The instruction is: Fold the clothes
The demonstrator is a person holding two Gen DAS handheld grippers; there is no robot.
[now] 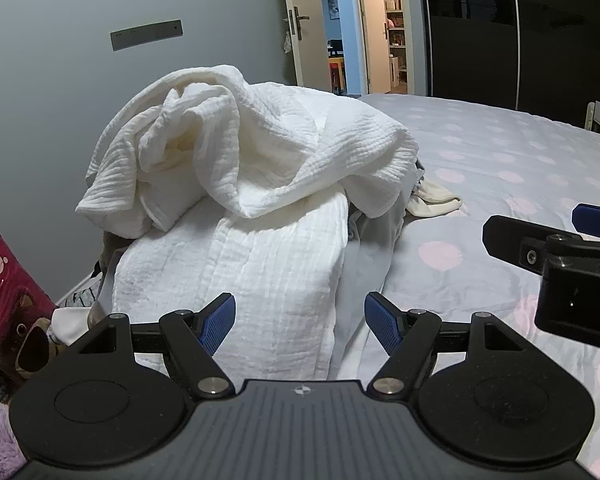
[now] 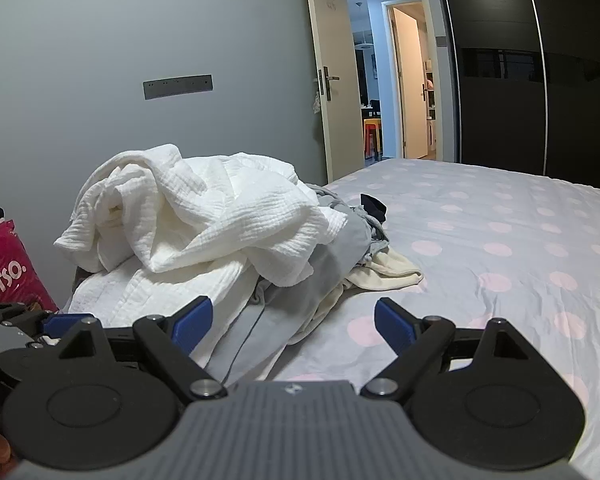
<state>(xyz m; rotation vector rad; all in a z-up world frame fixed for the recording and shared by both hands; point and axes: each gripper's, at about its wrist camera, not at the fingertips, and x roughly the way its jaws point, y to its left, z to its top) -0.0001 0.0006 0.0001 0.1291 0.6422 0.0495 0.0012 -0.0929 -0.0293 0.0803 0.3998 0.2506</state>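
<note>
While both tools hang low over the bed (image 2: 500,216), I've got the heap of clothes (image 1: 236,184) dead ahead on the left camera, sitting at the near left part of the bed, close to the grey wall (image 1: 60,80). On top is a crinkly white cloth (image 1: 260,148), bunched and draped over a second white piece (image 1: 236,280) that runs down towards me. My left gripper (image 1: 300,322) points at that lower white piece, its blue fingers (image 1: 216,324) spread wide with nothing between them and not touching the fabric as far as I can tell. On the right camera, my right gripper (image 2: 292,326) has its fingers (image 2: 394,326) wide apart too, empty, aimed at the edge of the heap where grey garments (image 2: 340,256) and a cream piece (image 2: 388,272) spill onto the grey sheet with pink dots. A small dark item (image 2: 374,202) pokes out at the back of the heap. I can see the right gripper coming into the left view at the right edge (image 1: 556,248), and the left one sits at the lower left of the right view (image 2: 52,326), so the two are side by side. A pink bag (image 1: 8,300) stands left of the heap, beside the bed. Beyond, an open door (image 2: 324,72) leads to a lit hallway, and a dark wardrobe (image 2: 532,64) fills the right.
</note>
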